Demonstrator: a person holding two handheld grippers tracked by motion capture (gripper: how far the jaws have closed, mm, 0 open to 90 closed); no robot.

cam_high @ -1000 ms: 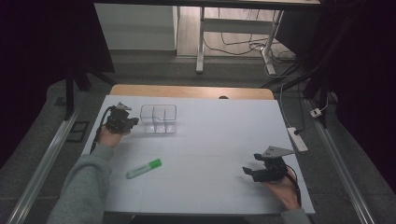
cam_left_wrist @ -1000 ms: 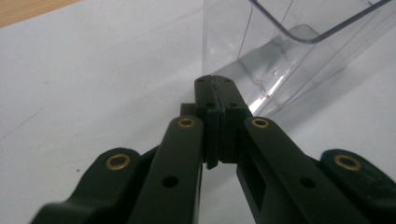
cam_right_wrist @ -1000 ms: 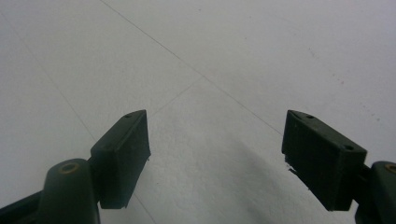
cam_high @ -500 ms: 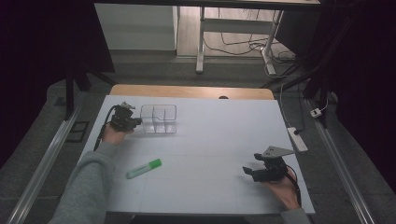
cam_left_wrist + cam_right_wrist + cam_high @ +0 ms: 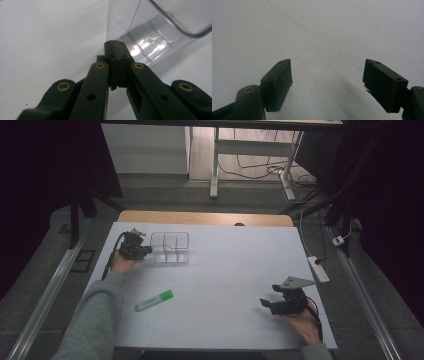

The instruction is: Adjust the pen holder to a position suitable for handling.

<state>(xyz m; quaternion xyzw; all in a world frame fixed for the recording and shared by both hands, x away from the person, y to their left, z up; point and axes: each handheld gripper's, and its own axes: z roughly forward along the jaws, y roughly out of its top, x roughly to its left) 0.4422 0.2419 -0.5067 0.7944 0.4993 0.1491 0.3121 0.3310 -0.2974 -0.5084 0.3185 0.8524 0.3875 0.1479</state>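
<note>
White table (image 5: 225,270) bears a green marker (image 5: 154,300) and clear tray (image 5: 171,248), beside which the left gripper (image 5: 144,251) is pressed together, the right gripper (image 5: 267,304) spread apart.

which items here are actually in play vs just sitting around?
In play, as far as it shows:
- left tool, shut, at the clear divided box
- green highlighter, likely next

Lying about:
- right tool, open, idle
- power strip
- white table

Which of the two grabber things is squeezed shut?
The left hand-held gripper, by the clear plastic organizer. Its jaws press together, while the right hand-held gripper has its jaws spread wide apart.
</note>
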